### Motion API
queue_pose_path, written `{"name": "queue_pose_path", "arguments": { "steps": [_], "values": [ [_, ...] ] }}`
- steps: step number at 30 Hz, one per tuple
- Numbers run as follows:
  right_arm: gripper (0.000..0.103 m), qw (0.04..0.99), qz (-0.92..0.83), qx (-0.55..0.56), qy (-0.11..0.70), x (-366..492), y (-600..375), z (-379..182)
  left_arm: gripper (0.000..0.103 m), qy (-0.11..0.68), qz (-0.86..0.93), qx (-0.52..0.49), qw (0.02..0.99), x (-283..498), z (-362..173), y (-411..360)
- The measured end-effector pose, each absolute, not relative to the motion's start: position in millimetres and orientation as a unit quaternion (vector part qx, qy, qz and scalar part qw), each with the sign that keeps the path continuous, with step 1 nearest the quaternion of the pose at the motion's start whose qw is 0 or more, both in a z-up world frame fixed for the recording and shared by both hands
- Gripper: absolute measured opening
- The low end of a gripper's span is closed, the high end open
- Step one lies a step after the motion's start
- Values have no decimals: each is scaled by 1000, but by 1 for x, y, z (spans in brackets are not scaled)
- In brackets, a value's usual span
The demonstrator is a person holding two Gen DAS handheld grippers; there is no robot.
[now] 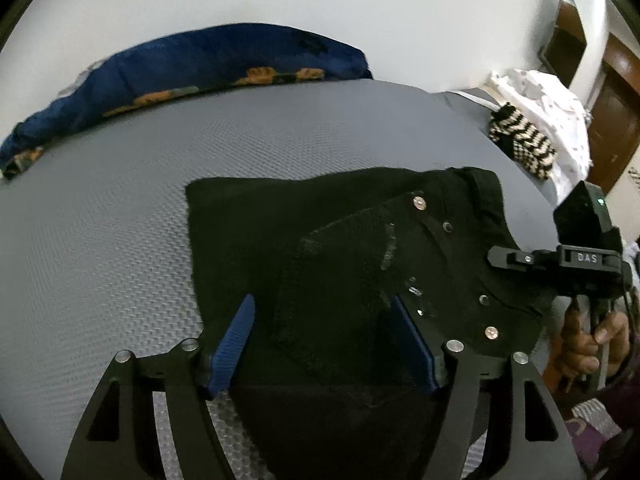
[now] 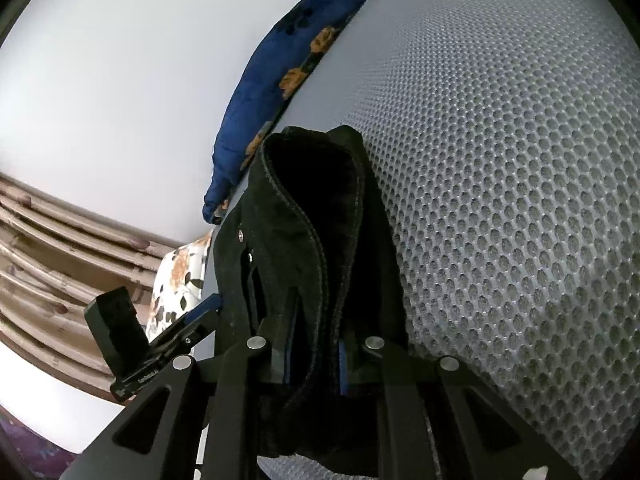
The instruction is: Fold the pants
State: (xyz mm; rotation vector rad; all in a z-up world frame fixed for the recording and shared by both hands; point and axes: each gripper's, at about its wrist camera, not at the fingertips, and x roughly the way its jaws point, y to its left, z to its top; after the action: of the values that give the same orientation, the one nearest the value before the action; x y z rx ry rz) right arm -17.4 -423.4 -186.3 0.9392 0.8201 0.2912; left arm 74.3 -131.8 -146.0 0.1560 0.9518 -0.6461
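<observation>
Black pants (image 1: 320,232) lie folded on the grey textured mattress (image 1: 100,220), back pocket and rivets facing up. My left gripper (image 1: 324,320) hovers over the near part of the pants, blue fingers (image 1: 236,340) wide apart, holding nothing. My right gripper (image 2: 314,340) is shut on the waistband end of the pants (image 2: 304,216), the cloth bunched between its blue pads. The right gripper also shows in the left wrist view (image 1: 504,258) at the pants' right edge. The left gripper shows in the right wrist view (image 2: 208,304) at the left.
A dark blue floral blanket (image 1: 192,68) lies along the far edge against the white wall. White cloth (image 1: 540,108) and a striped knit item (image 1: 520,144) sit at the right. A floral pillow (image 2: 176,284) and a cane rack (image 2: 60,248) are beside the bed.
</observation>
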Motion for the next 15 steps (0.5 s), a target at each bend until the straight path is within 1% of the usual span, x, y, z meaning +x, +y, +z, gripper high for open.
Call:
{"name": "queue_pose_path", "arguments": {
  "steps": [15],
  "values": [
    [14,818,101,407,393,-13,-406,-178,79,416,-241,108,870,64,-132,-108]
  ]
}}
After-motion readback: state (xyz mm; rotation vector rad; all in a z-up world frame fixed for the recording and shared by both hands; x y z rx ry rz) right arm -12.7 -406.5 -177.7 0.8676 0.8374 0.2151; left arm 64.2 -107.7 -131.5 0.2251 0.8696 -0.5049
